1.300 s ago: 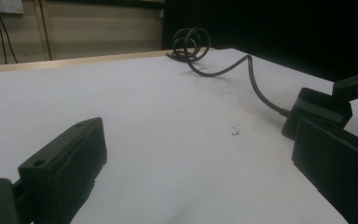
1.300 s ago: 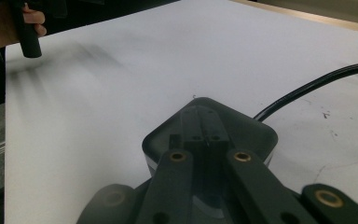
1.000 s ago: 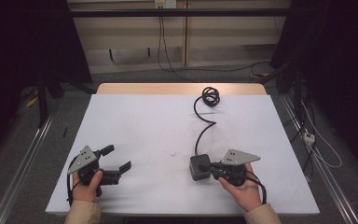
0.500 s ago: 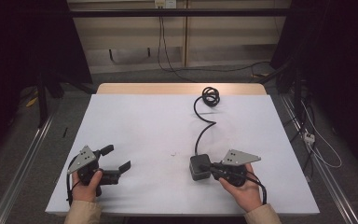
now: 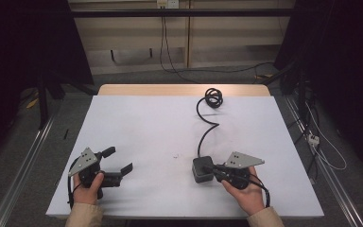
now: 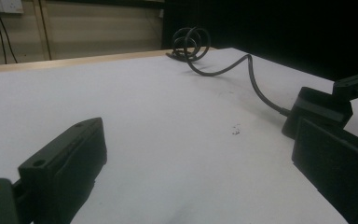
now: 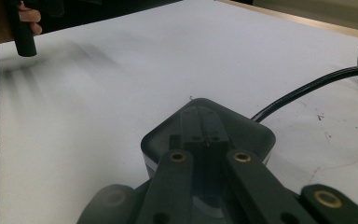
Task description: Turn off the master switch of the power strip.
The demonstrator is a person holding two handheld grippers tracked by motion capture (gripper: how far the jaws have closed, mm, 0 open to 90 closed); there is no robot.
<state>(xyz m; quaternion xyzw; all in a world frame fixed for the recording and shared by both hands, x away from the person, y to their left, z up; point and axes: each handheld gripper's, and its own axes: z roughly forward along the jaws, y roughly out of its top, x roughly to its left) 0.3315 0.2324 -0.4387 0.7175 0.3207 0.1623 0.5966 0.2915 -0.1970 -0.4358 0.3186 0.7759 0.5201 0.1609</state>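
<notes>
One power adapter (image 5: 202,169), one coiled cable (image 5: 213,98)

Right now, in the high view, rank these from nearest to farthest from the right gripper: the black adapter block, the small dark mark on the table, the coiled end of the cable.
1. The black adapter block: right at the right gripper, on its left.
2. The small dark mark: farther left, mid-table.
3. The coiled end of the cable: farthest, near the table's far edge.

One adapter (image 5: 202,169) — two tools (image 5: 115,165) (image 5: 216,169)
</notes>
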